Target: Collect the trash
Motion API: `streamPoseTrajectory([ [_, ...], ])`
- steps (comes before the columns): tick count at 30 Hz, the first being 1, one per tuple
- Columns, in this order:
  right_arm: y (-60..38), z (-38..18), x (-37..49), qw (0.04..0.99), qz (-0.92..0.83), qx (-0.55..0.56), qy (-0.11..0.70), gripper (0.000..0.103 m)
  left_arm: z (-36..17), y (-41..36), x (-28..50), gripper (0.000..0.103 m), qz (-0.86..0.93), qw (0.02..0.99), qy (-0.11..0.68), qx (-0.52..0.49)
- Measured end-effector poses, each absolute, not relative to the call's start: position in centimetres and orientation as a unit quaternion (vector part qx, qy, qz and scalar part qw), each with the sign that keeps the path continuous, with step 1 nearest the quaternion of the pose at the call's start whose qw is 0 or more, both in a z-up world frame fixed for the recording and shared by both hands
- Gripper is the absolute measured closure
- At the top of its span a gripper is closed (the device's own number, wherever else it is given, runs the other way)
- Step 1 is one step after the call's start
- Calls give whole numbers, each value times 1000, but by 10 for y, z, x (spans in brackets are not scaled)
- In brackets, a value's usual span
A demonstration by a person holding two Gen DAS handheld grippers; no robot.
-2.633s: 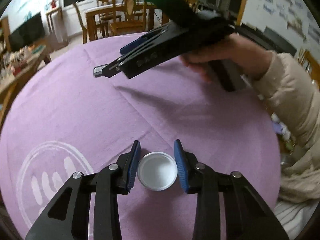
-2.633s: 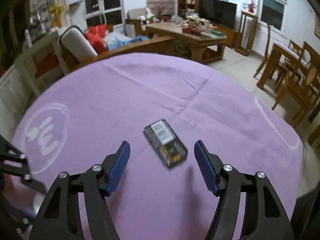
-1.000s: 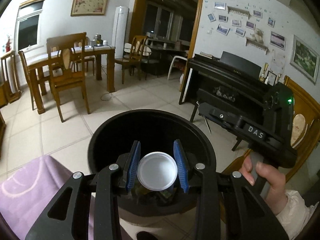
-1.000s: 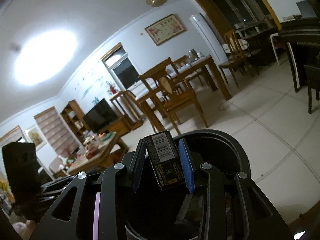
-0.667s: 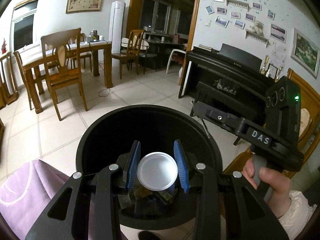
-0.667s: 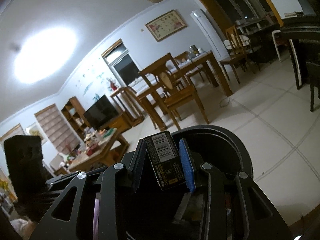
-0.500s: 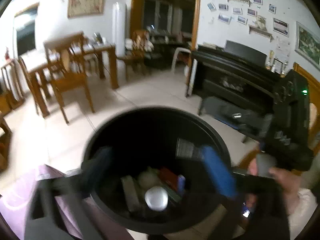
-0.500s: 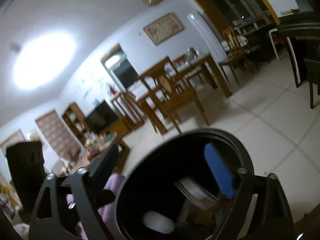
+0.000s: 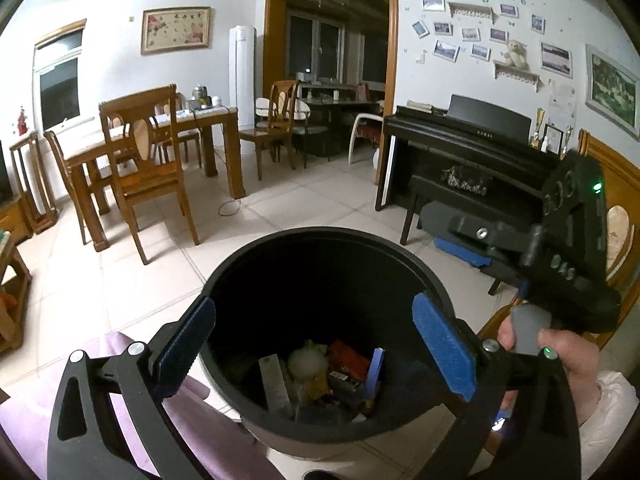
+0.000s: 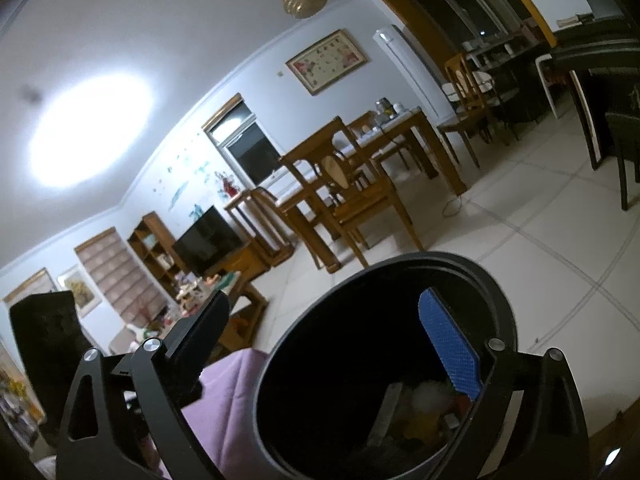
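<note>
Trash [image 9: 316,372] lies in black bin [image 9: 320,240]; left tool [image 9: 312,344] and right tool [image 10: 340,340] just opened wide, empty.

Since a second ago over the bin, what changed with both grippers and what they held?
The left gripper has just opened and let go of the white lid, which now lies in the black trash bin. The right gripper has just been opening too; the black packet it held has left its jaws and can't be picked out now. Both still hover over the bin, beside the purple tablecloth.
</note>
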State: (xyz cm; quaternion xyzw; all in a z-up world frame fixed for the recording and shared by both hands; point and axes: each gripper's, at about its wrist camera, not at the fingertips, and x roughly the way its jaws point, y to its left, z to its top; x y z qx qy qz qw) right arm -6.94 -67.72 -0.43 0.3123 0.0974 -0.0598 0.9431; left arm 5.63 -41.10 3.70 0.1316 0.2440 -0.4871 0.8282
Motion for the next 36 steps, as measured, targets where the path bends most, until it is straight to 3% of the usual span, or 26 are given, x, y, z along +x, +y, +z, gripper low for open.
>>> streamPoseTrajectory([
  [11, -597, 24, -67, 946, 0, 307, 109, 6, 76, -323, 18, 5, -470, 851, 214, 95],
  [21, -443, 52, -25, 949, 104, 234, 182, 6, 76, -194, 11, 5, -315, 920, 216, 86],
  [27, -331, 54, 0, 952, 140, 160, 220, 6, 58, -107, 20, 5, -191, 955, 220, 51],
  [36, -215, 33, 28, 971, 103, 15, 215, 6, 43, -24, 39, 5, -63, 967, 246, -24],
])
